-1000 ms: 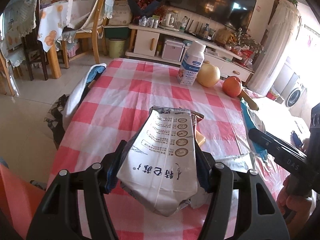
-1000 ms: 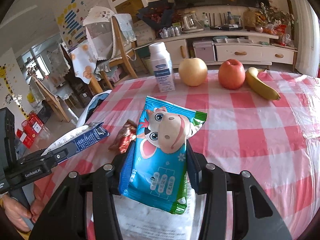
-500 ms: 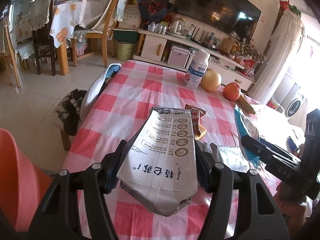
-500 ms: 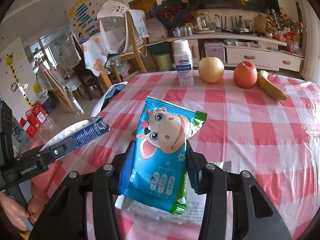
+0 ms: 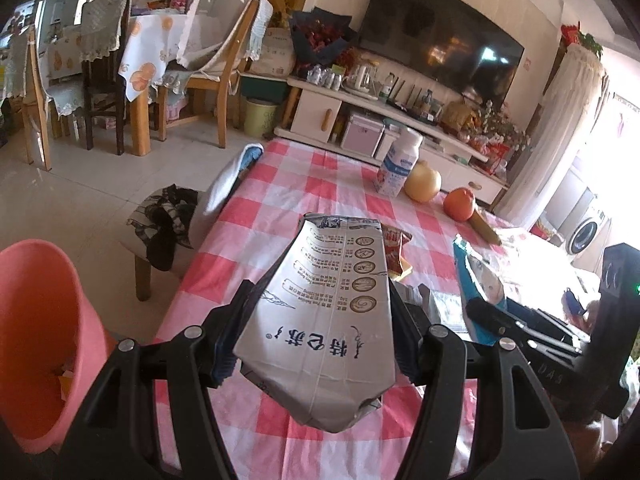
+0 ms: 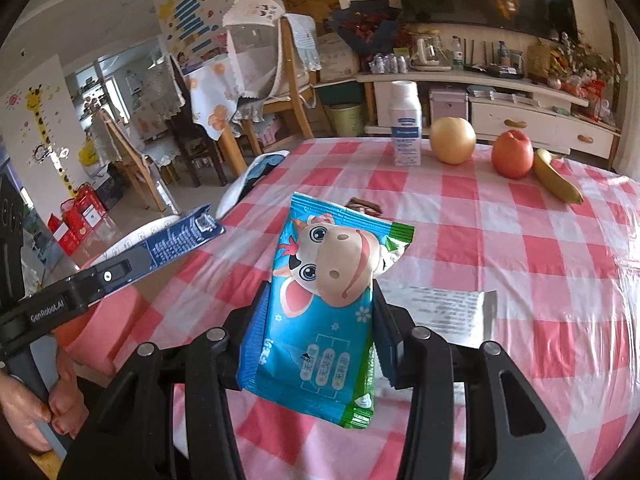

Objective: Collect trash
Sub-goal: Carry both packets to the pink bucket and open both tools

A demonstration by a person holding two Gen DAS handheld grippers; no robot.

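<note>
Carry step: left gripper (image 5: 320, 336) fingers clamp a flattened milk carton (image 5: 332, 320), right gripper (image 6: 316, 344) fingers clamp a cow-print wrapper (image 6: 328, 292); next, release over the pink bin (image 5: 36, 336) beside the bench (image 6: 520, 240).

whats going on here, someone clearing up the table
Yes. A person holds a claw in each hand. The left claw is shut on a flattened grey carton; the right claw is shut on a blue cow-print packet. Both are held above the checked table. A pink bin stands by the table's left edge. A red wrapper and a foil packet lie on the cloth.
</note>
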